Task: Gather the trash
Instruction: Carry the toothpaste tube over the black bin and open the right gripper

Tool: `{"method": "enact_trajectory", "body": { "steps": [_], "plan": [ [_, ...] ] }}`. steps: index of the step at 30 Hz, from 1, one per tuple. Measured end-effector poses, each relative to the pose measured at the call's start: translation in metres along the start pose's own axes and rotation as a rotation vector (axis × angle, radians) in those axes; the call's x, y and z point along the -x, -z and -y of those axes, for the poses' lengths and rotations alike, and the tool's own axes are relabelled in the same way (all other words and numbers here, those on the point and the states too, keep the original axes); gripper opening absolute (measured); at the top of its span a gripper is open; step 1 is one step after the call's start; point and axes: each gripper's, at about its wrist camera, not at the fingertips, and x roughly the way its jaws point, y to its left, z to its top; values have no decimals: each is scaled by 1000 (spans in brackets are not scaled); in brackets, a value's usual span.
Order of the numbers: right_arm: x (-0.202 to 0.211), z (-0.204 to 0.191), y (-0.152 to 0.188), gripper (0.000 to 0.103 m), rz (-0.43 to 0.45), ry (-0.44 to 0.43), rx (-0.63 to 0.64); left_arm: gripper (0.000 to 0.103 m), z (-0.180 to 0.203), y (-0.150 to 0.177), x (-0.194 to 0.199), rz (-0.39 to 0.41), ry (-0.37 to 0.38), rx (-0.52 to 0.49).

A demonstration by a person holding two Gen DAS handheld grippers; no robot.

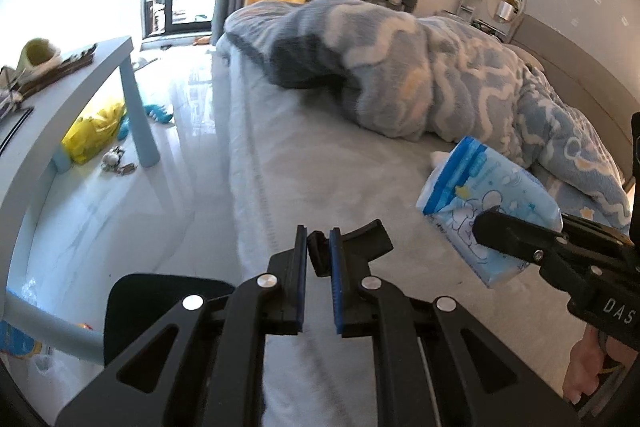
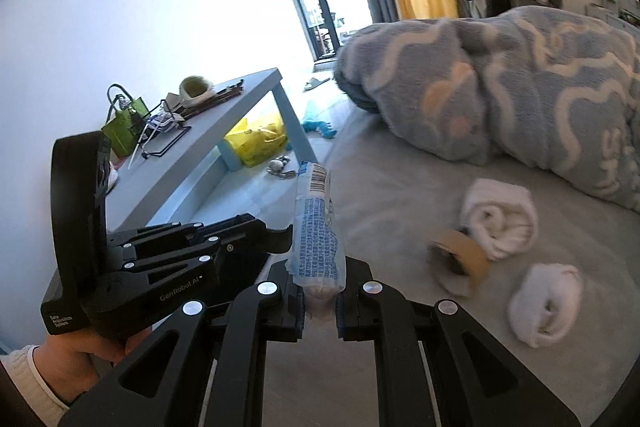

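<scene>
tissue pack [image 2: 318,227] clamped in right jaws, its lower end hidden; left jaws together, empty.

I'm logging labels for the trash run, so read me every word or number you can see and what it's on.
"DAS": right gripper body, cut off at the frame edge.
"GenRobot AI": left gripper body.
"Data Acquisition System": left gripper housing, small, only roughly legible.
Tissue pack: barcode and dense blue print, too small to read.

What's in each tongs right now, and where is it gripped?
Right tongs pinch the blue tissue pack by its bottom end. Left tongs hold a small black piece at their tips.
</scene>
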Motion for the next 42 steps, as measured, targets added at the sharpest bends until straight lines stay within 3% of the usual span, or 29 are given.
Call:
{"method": "enact_trajectory", "body": {
  "steps": [11,21,39,42],
  "plan": [
    [-40,-49,-10,11,-37,-56,39,12,-61,8,15,-27,-83,31],
    [-78,-91,-9,11,-98,-99,70,12,-113,29,9,-167,-109,73],
    [-132,-144,-4,11,-202,-145,92,13,-175,69,1,-396,-135,113],
    [-141,-154,-2,11,-221,-147,102,17,-182,75,3,-425,-129,124]
  ]
}}
